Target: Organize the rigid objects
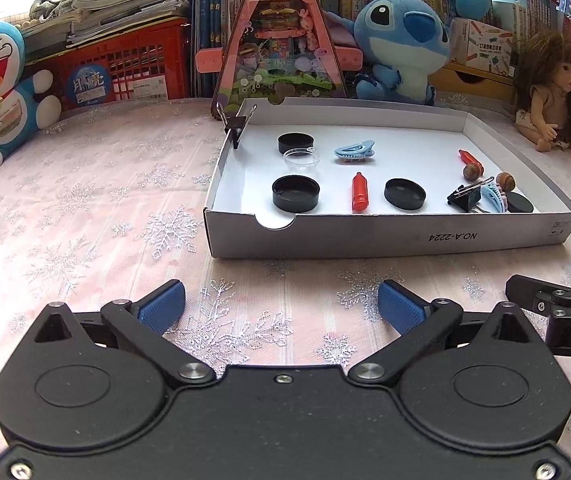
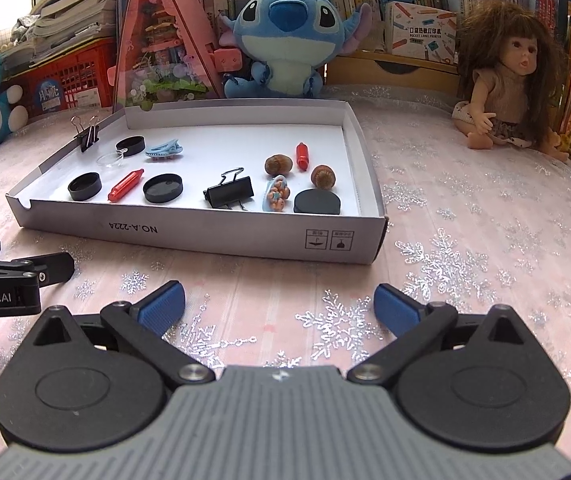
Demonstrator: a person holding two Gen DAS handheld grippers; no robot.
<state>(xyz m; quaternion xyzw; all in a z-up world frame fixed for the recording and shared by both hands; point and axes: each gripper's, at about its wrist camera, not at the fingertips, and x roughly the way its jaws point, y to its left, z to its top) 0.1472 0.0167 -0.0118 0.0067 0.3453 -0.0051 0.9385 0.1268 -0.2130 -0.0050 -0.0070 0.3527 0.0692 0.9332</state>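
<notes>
Right wrist view, inventory: shallow white box lid (image 2: 189, 236) on the snowflake tablecloth (image 2: 485, 240), holding all the small items.
- Black caps: four, e.g. (image 2: 84, 186).
- Red tubes: two, one at (image 2: 125, 185).
- Binder clips: one loose (image 2: 229, 192), one clipped to the left wall (image 2: 87, 136).
- Blue hair clips: two, e.g. (image 2: 164, 150).
- Acorn-like nuts: two (image 2: 279, 165), though their identity is unclear.
- Clear dish (image 2: 111, 159).

Left gripper (image 1: 281, 306) and right gripper (image 2: 279, 306): both spread wide, empty, hovering before the box.

Status: nothing remains loose on the cloth; gathering appears done, though like items are not grouped.
</notes>
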